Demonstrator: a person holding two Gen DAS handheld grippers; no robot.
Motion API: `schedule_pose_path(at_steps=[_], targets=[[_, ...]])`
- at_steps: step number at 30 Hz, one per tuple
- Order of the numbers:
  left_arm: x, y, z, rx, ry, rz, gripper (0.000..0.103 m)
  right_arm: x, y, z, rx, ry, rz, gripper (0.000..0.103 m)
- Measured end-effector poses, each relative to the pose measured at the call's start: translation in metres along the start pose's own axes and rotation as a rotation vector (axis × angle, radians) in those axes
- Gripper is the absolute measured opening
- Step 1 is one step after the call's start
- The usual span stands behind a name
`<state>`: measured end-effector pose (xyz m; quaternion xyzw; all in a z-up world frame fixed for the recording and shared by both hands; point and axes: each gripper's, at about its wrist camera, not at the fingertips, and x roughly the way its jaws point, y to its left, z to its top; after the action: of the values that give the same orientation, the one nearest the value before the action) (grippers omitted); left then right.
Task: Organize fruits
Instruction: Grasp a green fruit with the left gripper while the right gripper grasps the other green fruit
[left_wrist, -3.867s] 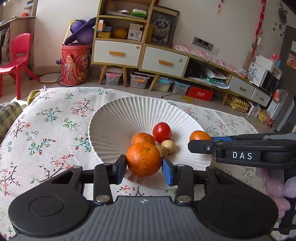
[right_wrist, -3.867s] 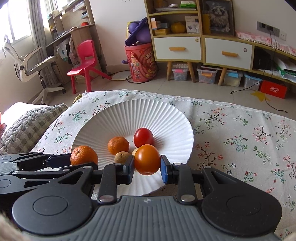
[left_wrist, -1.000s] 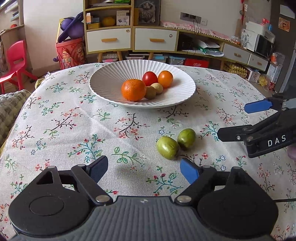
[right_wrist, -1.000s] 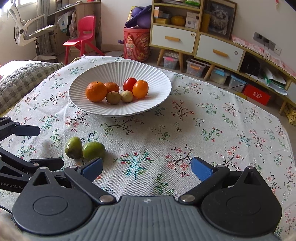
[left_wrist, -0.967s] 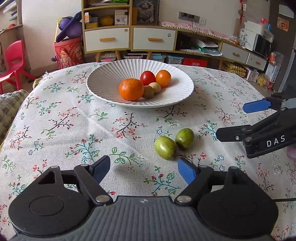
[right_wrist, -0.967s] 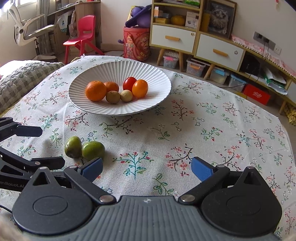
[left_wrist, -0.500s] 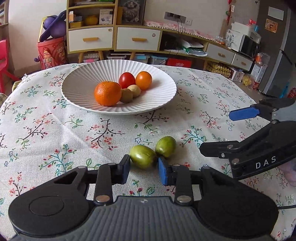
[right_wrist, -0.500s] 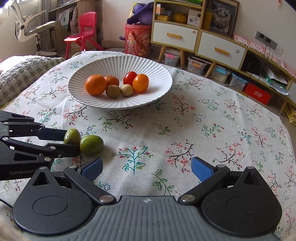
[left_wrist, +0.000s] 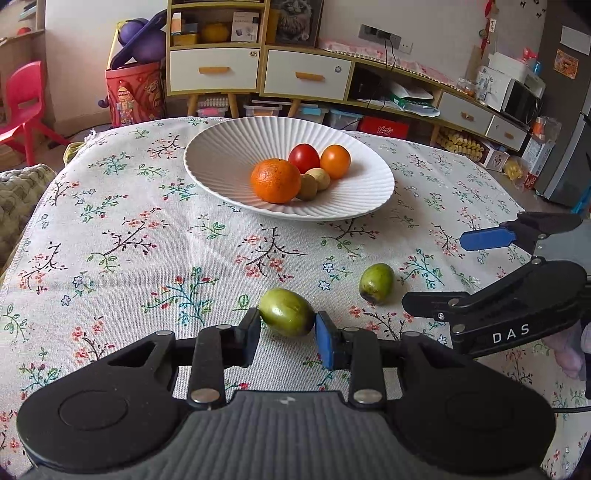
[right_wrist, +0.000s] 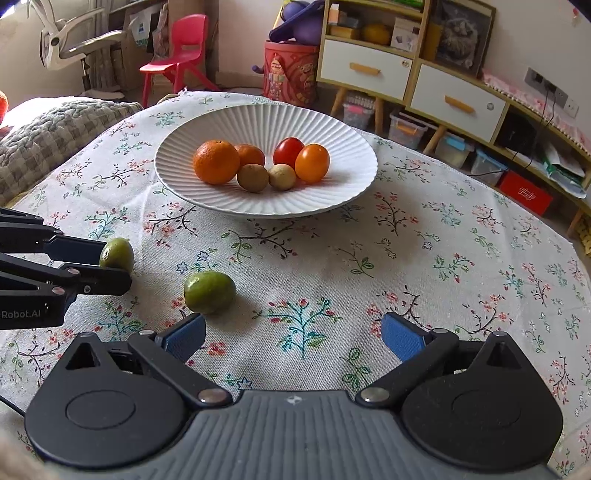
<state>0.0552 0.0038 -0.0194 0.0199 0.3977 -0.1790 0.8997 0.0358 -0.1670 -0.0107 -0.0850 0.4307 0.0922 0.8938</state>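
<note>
Fruit is sitting in two places on the flowered bench (left_wrist: 122, 236). Left hand-held gripper (left_wrist: 287, 334) is clamping a green fruit (left_wrist: 287, 312) between its pads, its jaws having just been closing onto it, with the black pad pressing one end and the blue pad the other; in the right wrist view the same pair is appearing at about 9 o'clock, the fruit (right_wrist: 117, 254) peeking out past the dark fingers. Second green fruit (left_wrist: 376, 282) is lying loose on the cloth, at roughly 2 o'clock from the held one and apart from it; in the right wrist view it (right_wrist: 209, 291) is resting just beyond the left pad of the right hand-held gripper (right_wrist: 293, 338), outside the gap. That right hand-held gripper is standing wide apart with nothing between its blue pads, only tablecloth showing there. White ribbed plate (left_wrist: 221, 147) is sitting toward 12 o'clock on the bench, well apart from both green fruits, and is carrying a large orange (left_wrist: 275, 181), a smaller orange (right_wrist: 251, 155) behind it, a red tomato (left_wrist: 303, 158), an orange tomato (left_wrist: 335, 161) and two small brownish fruits (right_wrist: 266, 178) huddling together in the middle.
</note>
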Motion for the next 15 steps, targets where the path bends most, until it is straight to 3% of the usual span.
schedule_pose_path(at_steps=[7, 15], targets=[[-0.009, 0.012, -0.007, -0.005, 0.002, 0.010, 0.017, 0.007, 0.018, 0.004, -0.035, 0.014, 0.033, 0.096], [-0.017, 0.026, -0.012, -0.024, 0.000, 0.012, 0.017, 0.009, 0.034, 0.005, -0.069, 0.023, 0.074, 0.068]])
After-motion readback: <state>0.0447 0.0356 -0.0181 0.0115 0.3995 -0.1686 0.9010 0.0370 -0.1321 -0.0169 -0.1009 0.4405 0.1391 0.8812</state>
